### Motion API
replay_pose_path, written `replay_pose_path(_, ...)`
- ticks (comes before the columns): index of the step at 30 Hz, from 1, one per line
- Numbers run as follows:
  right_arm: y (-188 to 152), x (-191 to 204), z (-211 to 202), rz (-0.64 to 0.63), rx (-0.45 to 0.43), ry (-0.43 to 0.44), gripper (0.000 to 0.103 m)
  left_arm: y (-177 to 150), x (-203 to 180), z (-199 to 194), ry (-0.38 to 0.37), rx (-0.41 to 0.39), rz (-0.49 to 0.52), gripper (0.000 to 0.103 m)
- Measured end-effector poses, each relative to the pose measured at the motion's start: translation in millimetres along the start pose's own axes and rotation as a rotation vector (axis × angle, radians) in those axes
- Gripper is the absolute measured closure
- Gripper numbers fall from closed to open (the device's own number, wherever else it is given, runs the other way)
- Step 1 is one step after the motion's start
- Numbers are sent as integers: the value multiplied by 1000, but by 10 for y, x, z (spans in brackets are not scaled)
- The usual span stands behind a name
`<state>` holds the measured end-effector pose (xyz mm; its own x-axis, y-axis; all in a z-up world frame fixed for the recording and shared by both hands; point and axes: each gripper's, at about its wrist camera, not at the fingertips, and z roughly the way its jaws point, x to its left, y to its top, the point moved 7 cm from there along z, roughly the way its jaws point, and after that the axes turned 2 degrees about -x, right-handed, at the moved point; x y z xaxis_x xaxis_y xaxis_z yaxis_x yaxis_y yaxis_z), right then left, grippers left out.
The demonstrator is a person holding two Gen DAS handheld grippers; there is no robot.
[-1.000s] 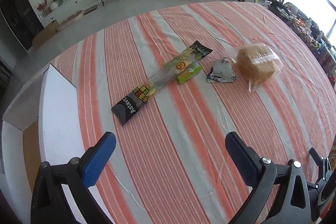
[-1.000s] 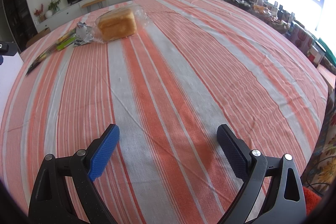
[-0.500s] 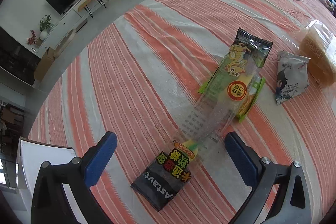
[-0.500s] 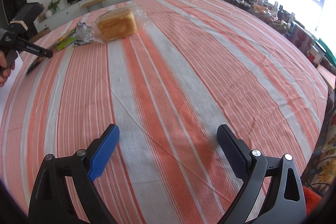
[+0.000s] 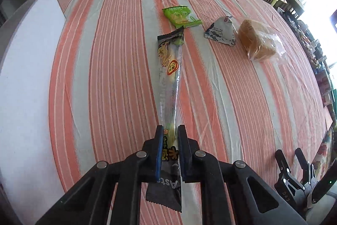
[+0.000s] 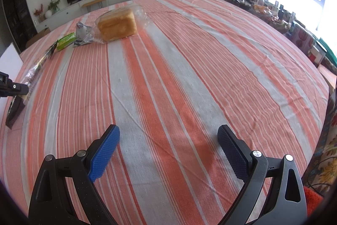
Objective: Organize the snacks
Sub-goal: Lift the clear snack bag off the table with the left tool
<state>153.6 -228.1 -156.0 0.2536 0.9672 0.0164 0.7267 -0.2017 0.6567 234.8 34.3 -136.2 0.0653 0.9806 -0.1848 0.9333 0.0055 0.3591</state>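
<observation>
Since the earlier frame, left gripper (image 5: 170, 130) has descended onto the long snack packet (image 5: 169, 79) and its jaws have just closed, the blue pads now clamped on the packet's dark near end. That packet runs away from the gripper across the striped tablecloth (image 5: 118, 69), its far end just short of the green snack pack (image 5: 181, 16). Right of the green pack lies the triangular wrapped snack (image 5: 221, 32), and beyond that the bagged bread loaf (image 5: 259, 41). A white board (image 5: 27, 81) lies well to the left of the long packet. Right gripper (image 6: 168, 149) hangs with jaws wide apart, empty, above bare cloth.
</observation>
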Motion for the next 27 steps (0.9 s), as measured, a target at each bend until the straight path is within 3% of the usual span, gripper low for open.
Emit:
replay_pose_path(4, 1, -1, 0, 1, 0, 0, 7, -468, -109, -280, 68, -134, 48, 90)
replay_pose_path(6, -1, 1, 1, 1, 0, -1, 7, -553, -94, -205, 98, -144, 71, 88)
replay_pose_path(7, -2, -1, -2, 2, 1, -2, 7, -564, -97, -145, 95, -138, 79, 81)
replay_pose_path(8, -4, -1, -2, 3, 1, -3, 7, -578, -106, -81, 79, -135, 87, 60)
replay_pose_path(9, -3, -2, -3, 3, 1, -3, 7, -576, -107, -16, 68, -132, 92, 46)
replay_pose_path(10, -1, -2, -3, 3, 0, -2, 7, -590, -106, 28, 67, -136, 95, 21)
replay_pose_path(11, -1, -1, -3, 2, 0, -2, 7, -565, -112, 75, 71, -141, 99, 14)
replay_pose_path(16, -1, -1, -4, 2, 0, -2, 7, -478, -127, 275, 133, -182, 140, 0)
replay_pose_path(24, -3, -2, -3, 2, 1, -2, 7, -332, 231, 282, 192, -263, -2, 0)
replay_pose_path(27, -4, -1, -3, 3, 1, -2, 7, -324, 235, 296, 201, -268, -6, 0)
